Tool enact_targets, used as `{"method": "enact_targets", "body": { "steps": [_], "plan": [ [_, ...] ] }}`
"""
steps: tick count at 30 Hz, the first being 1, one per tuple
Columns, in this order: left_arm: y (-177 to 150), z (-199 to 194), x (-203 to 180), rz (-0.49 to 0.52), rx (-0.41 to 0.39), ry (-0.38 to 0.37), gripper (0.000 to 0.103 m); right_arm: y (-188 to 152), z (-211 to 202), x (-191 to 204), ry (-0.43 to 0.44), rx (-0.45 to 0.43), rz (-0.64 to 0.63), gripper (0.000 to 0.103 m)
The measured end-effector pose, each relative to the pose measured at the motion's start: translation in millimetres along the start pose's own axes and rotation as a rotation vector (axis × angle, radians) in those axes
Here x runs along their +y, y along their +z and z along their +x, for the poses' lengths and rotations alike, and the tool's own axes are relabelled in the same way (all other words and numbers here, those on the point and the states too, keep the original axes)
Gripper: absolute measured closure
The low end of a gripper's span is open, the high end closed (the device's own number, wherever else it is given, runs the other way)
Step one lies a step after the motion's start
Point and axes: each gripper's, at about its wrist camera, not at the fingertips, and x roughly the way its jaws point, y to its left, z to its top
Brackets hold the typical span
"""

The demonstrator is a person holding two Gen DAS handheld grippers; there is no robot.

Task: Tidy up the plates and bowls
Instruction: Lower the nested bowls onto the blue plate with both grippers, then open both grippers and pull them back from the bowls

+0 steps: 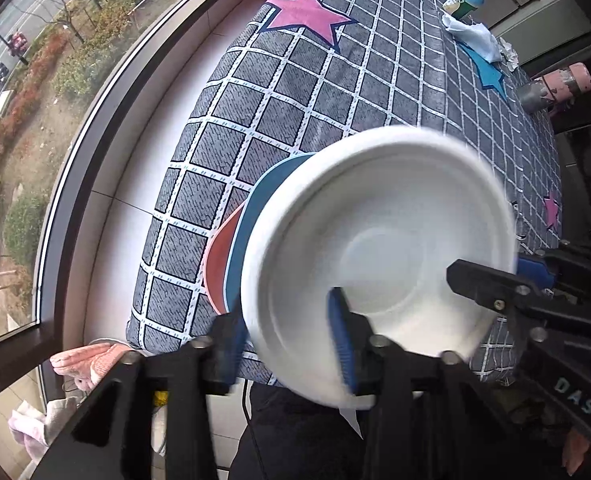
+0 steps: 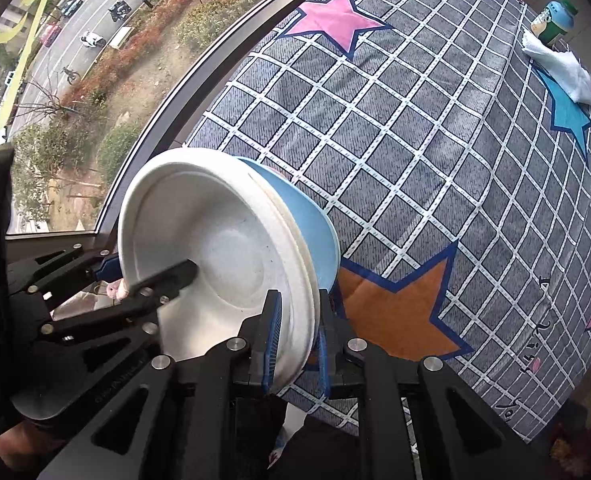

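1. White bowl [image 1: 379, 256]: topmost item of a nested stack, tilted on edge, interior facing the cameras. It sits at the near edge of the tabletop [image 2: 415, 140].
2. Blue plate [image 1: 251, 216]: nested directly behind the white bowl; in the right wrist view it shows as a light blue shell [image 2: 307, 232] against the bowl's back.
3. Red plate [image 1: 221, 260]: behind the blue plate, only a crescent visible in the left wrist view.
4. Right tool [image 2: 297, 344]: both blue-padded fingers are clamped on the lower rim of the stack, one pad inside the white bowl, the other against the blue plate's outer side. The gap is narrow and filled by the rims.
5. Left tool [image 1: 291, 348]: jaws stand about halfway apart. One finger [image 1: 341, 344] lies inside the bowl, the other outside its rim. The bowl rim is between them, but the pads do not press on it.
6. Each tool appears in the other's view, reaching into the bowl from the side.
7. Tabletop covering: grey checked cloth with white grid lines and star patches in pink [image 2: 335, 20], blue [image 2: 567, 112] and orange [image 2: 395, 312].
8. Far corner: a bottle [image 2: 555, 20] with a green cap, with a crumpled white cloth [image 2: 563, 72] just beside it.
9. Left of the tabletop: a window [image 1: 35, 80] overlooking a road with vehicles.
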Motion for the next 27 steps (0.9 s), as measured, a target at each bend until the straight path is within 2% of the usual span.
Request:
{"method": "enact_targets", "body": {
  "steps": [1, 2, 3, 4, 5, 6, 14, 22, 27],
  "plan": [
    [-0.4, 1.6, 0.0, 0.002, -0.003, 0.015, 0.035, 0.5, -1.6, 0.1, 0.002, -0.004, 0.004, 0.085],
    [0.3, 3.0, -1.2, 0.004, -0.003, 0.025, 0.030, 1.1, -3.0, -0.2, -0.003, -0.011, 0.005, 0.085],
    [0.1, 3.8, -1.9, 0.006, -0.003, 0.025, 0.030, 2.0, -4.1, -0.7, -0.011, -0.018, 0.005, 0.083],
    [0.0, 3.6, -3.0, 0.009, -0.004, 0.022, 0.030, 2.5, -4.7, -1.9, -0.014, -0.021, 0.008, 0.072],
    [-0.2, 2.7, -4.0, 0.013, -0.008, 0.028, 0.028, 2.7, -5.4, -3.5, -0.013, -0.023, 0.015, 0.057],
    [-0.3, 0.5, -5.8, 0.021, -0.018, 0.043, 0.027, 2.6, -7.0, -5.1, -0.020, -0.032, 0.019, 0.052],
    [-0.6, -18.0, -24.6, 0.114, -0.088, 0.156, 0.020, 0.2, -22.5, -11.1, -0.033, -0.075, 0.018, 0.050],
    [-7.0, -25.4, -42.0, 0.171, -0.132, 0.188, 0.018, -6.5, -28.5, -13.5, -0.060, -0.080, -0.007, 0.050],
    [-10.3, -32.4, -45.4, 0.138, -0.170, 0.212, 0.018, -12.1, -34.6, -18.2, -0.074, -0.087, -0.019, 0.050]
  ]
}}
